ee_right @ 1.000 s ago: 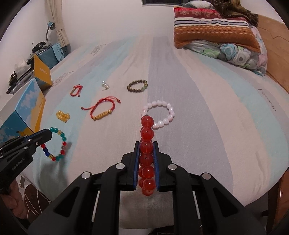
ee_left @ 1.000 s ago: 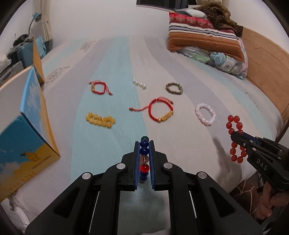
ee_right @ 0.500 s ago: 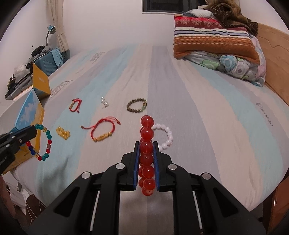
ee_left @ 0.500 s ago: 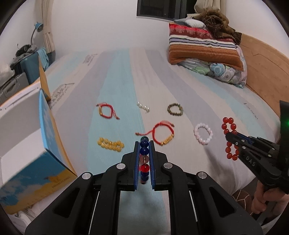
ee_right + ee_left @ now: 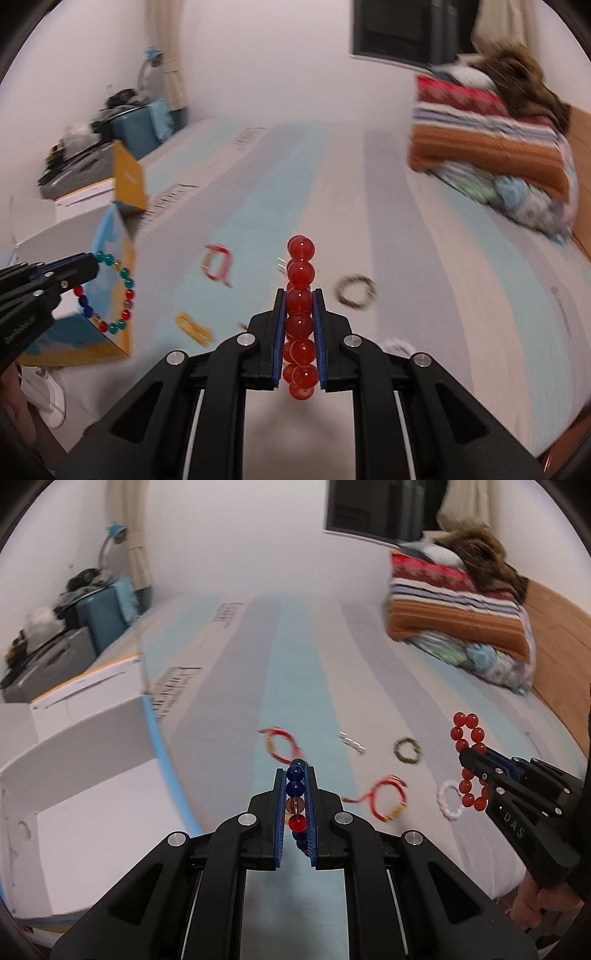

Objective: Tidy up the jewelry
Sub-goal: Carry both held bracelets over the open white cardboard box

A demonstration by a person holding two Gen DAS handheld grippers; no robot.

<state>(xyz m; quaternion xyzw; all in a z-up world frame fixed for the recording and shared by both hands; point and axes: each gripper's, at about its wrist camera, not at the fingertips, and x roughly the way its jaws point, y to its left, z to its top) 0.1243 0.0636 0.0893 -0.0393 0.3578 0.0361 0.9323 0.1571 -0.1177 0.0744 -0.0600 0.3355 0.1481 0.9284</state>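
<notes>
Two bracelets are hanging in our grippers above the striped bed. Nearest to us, the left gripper is pinching a multicoloured bead bracelet between its blue pads, with blue, brown and red beads stacked in the narrow gap; seen from the right wrist, the rest of that loop is dangling free in front of the blue-and-yellow box. The right gripper is clamping a red bead bracelet in the same way, its big round beads lined up between the closed pads and sticking out past the tips. Just beyond the fingers, we are seeing a white bead bracelet and a red cord bracelet with gold beads lying on the sheet, and a yellow bead bracelet to the left. Farther out, a smaller red cord bracelet, a short row of pearls and a dark bead bracelet are lying well apart. At the far end, folded blankets are sitting piled against the wooden headboard.
</notes>
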